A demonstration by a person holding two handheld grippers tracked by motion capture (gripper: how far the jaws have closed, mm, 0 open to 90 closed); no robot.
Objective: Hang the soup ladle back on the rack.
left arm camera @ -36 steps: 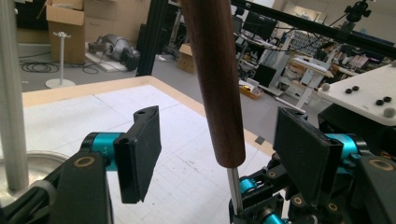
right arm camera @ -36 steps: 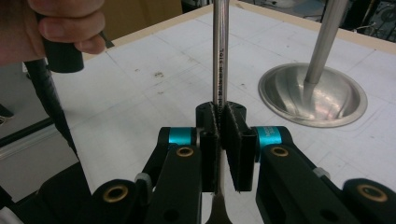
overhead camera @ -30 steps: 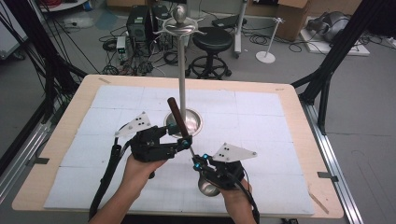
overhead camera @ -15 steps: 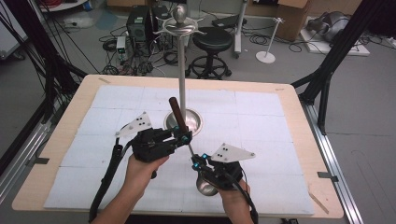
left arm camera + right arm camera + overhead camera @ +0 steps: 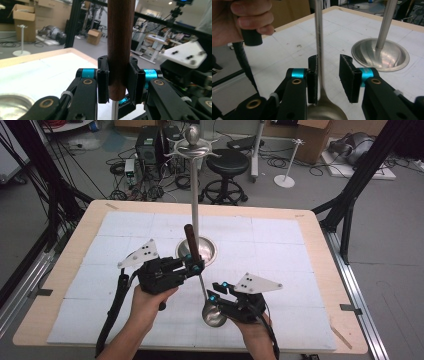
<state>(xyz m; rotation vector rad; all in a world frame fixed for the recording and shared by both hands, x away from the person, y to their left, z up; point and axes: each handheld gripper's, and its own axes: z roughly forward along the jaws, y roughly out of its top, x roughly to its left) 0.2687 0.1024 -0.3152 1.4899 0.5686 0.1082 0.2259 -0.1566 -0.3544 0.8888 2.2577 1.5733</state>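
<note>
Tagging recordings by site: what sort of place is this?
Likely a robotics lab or workshop: a padded table inside a black frame rig, cables and electronics on the floor, cardboard boxes beyond.

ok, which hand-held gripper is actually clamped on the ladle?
The left hand-held gripper: its pads squeeze the ladle's wooden handle. The right hand-held gripper stands open around the metal shaft.

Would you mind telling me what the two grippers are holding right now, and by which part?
The left gripper clamps the ladle by its wooden handle. The right gripper, jaws just opening, holds nothing.

ladle [image 5: 214,316] shiny smooth metal with dark polished wood handle [image 5: 120,45], glossy metal stand [image 5: 195,251], matt wood-edged table [image 5: 320,245]
</note>
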